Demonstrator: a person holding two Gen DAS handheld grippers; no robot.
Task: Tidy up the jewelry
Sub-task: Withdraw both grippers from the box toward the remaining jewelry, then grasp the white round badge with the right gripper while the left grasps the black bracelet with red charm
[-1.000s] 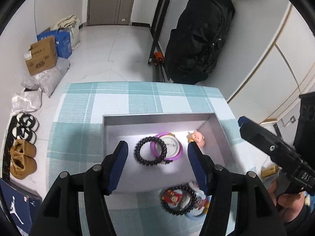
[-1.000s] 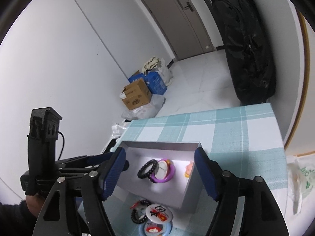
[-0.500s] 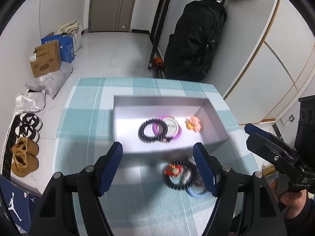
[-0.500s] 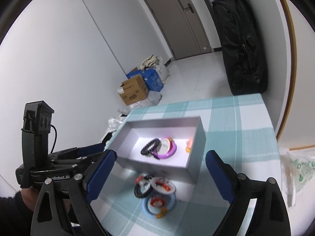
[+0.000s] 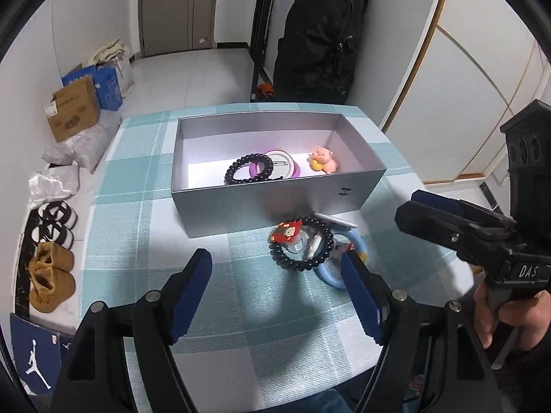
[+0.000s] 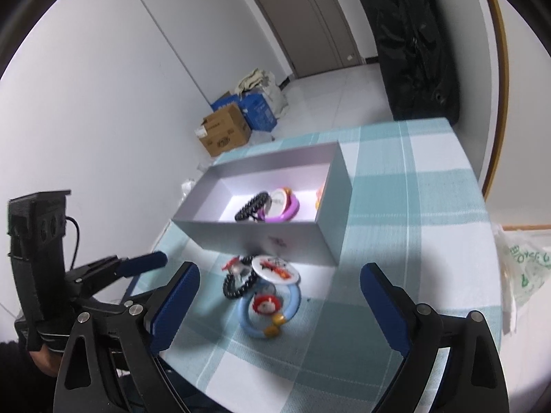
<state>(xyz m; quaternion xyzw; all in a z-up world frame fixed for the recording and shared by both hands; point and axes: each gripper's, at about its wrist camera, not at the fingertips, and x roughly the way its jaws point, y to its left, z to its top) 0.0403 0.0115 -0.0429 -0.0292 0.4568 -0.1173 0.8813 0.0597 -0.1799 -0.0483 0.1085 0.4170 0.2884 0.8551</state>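
On the far left, down on the floor beside the table, sit a pair of brown boots (image 5: 51, 280) and, further back, a cardboard box (image 5: 74, 108). The table itself wears a blue-and-white checked cloth (image 5: 144, 227).

Coming in low at the near edge is the left gripper (image 5: 277, 268), its blue-padded jaws opening as we watch, nothing between them but bare cloth. It hangs short of the loose pile.

Centre stage is the grey box (image 5: 275, 206), open on top, standing on the cloth. Inside it, a black bead bracelet (image 5: 248, 168) lies against a purple ring (image 5: 294, 169) with a white round badge (image 5: 280, 161) sitting in it, the beads overlapping the purple rim. Just right of those, apart from them, is a little pink pig figure (image 5: 323, 161) near the right end wall.

In front of the box, touching nothing of it that I can make out, is the loose heap: a second black bead bracelet (image 5: 303, 244) with a small red charm (image 5: 286, 232) on its left side, a round badge (image 6: 275, 267) tilted over it, and a light blue ring (image 6: 270, 306) underneath, nearest the edge. They all overlap one another.

Over to the right, the right gripper (image 6: 279, 280) is held by a hand (image 5: 509, 316); its jaws stand wide apart, straddling the heap from above with nothing held. Behind, against the wall, a big black bag (image 5: 323, 34) hangs.
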